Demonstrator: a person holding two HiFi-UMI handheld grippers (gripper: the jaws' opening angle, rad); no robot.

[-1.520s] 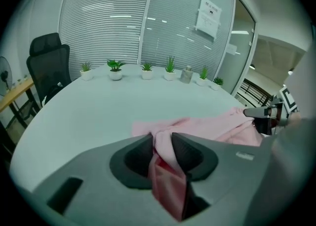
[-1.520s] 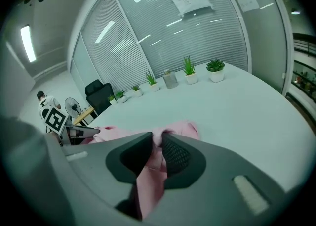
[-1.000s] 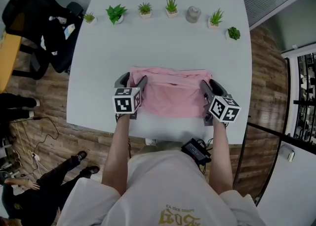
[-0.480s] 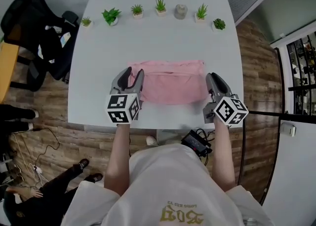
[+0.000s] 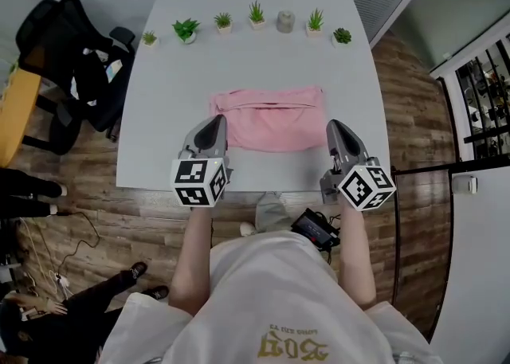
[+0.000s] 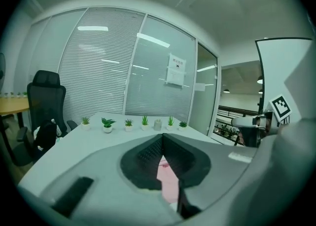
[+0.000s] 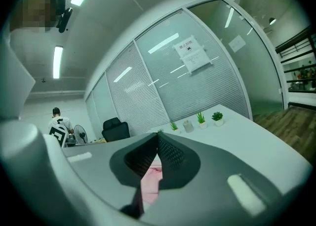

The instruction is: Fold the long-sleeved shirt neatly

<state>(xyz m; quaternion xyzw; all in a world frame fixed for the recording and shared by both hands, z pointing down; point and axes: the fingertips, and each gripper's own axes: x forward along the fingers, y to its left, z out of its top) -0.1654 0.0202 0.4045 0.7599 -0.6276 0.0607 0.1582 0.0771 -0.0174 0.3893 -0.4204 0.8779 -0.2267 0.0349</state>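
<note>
The pink long-sleeved shirt [image 5: 267, 118] lies folded into a flat rectangle on the white table [image 5: 159, 76]. My left gripper [image 5: 215, 122] hovers over the table just off the shirt's near left corner, its jaws shut with nothing between them. My right gripper [image 5: 335, 126] hovers just off the near right corner, also shut and empty. In the left gripper view the jaws [image 6: 162, 136] meet at the tips and the pink shirt [image 6: 165, 170] shows below them. The right gripper view shows its tips [image 7: 158, 136] closed together above the shirt [image 7: 149, 183].
Several small potted plants [image 5: 186, 29] and a grey jar [image 5: 285, 21] line the table's far edge. A black office chair [image 5: 72, 60] stands to the left. A black device [image 5: 317, 229] lies on the wooden floor by the table's near edge.
Both grippers have lifted off the shirt's near corners and drawn back toward the person. Their jaws have closed, and the shirt stays flat on the table.
</note>
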